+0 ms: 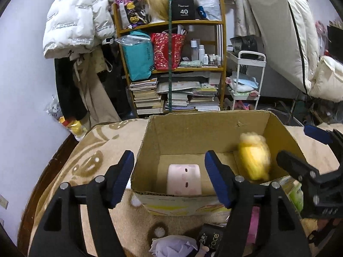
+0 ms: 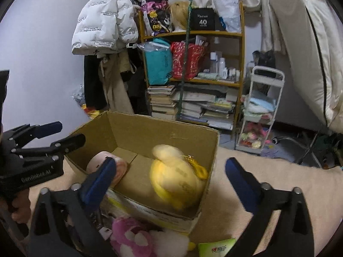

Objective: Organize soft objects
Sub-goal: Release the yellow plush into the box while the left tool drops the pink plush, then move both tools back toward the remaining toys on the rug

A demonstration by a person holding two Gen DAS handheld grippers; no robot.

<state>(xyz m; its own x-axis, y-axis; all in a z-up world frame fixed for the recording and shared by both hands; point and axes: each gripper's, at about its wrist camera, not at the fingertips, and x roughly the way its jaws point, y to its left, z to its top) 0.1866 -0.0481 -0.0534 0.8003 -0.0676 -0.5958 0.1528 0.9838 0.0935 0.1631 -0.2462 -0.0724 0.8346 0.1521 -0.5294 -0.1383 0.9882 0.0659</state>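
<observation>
— How do the two hands sit?

— Both point forward and down toward the cardboard box (image 1: 193, 128) on the beige blanket (image 1: 103, 145). The left gripper (image 1: 169, 180) hangs over the box's near left corner, jaws partly apart with nothing between the pads. The right gripper (image 2: 169, 180) is at the box's near right side, jaws spread wide and empty; its left finger (image 2: 100, 180) crosses in front of the pink toy.

— Can either one be seen from the other camera?

— Yes. The right gripper (image 1: 300, 147) shows at the right edge of the left wrist view, beside the box wall. The left gripper (image 2: 62, 135) shows at the left edge of the right wrist view, with a hand (image 2: 19, 207) wrapped around its grip.

— And the soft things?

— The yellow plush (image 2: 175, 177) is inside the box against the right wall, blurred, its long axis roughly upright with the paler fluffy end on top. The pink block toy (image 1: 184, 182) lies on the box floor at the left, its face tilted up toward the left camera. A pink-and-white plush (image 2: 133, 237) lies outside, in front of the box.
</observation>
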